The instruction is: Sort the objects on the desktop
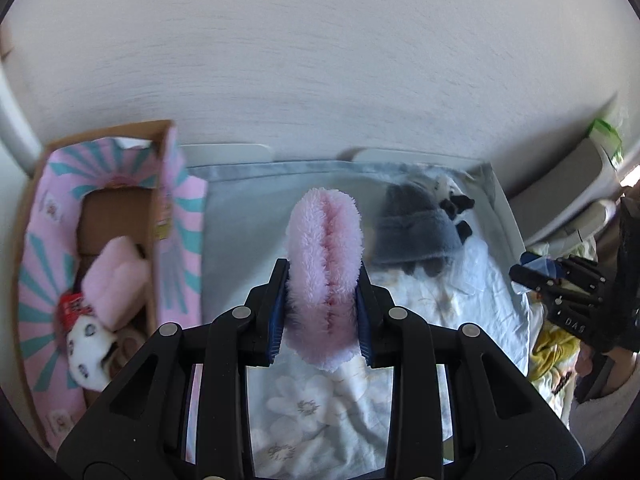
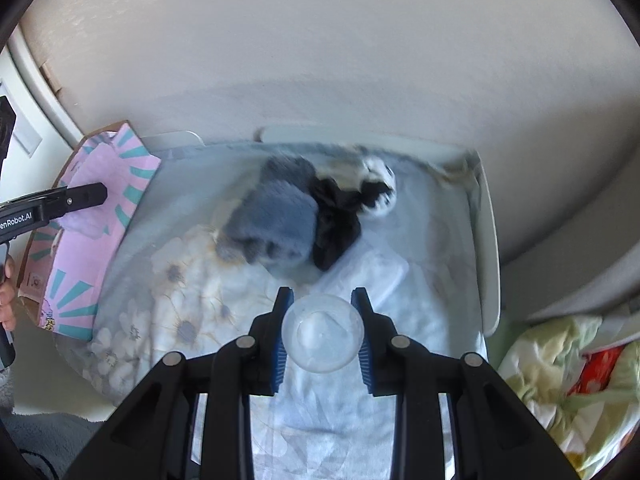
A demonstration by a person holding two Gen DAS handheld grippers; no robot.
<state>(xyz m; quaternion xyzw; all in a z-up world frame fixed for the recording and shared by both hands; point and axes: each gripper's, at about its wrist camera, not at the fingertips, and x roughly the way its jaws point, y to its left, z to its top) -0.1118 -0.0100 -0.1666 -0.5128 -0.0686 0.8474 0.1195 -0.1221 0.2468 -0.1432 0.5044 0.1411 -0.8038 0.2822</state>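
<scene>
My left gripper [image 1: 322,312] is shut on a fluffy pink plush piece [image 1: 324,252] and holds it above the floral cloth [image 1: 320,404]. To its left stands an open cardboard box [image 1: 158,216] with pink and teal flaps, with a pink plush [image 1: 116,280] and a white soft toy [image 1: 86,344] inside. My right gripper [image 2: 322,332] is shut on a clear round plastic lid [image 2: 322,334] above the cloth [image 2: 192,292]. A grey fleece item [image 2: 272,216] and a black and white item [image 2: 340,216] lie on the cloth at the back.
The cloth lies in a white tray with a raised rim [image 2: 490,240] against a pale wall. A crumpled green and yellow fabric [image 2: 560,372] lies to the right of the tray. The left gripper [image 2: 86,196] shows over the box [image 2: 104,184] in the right wrist view.
</scene>
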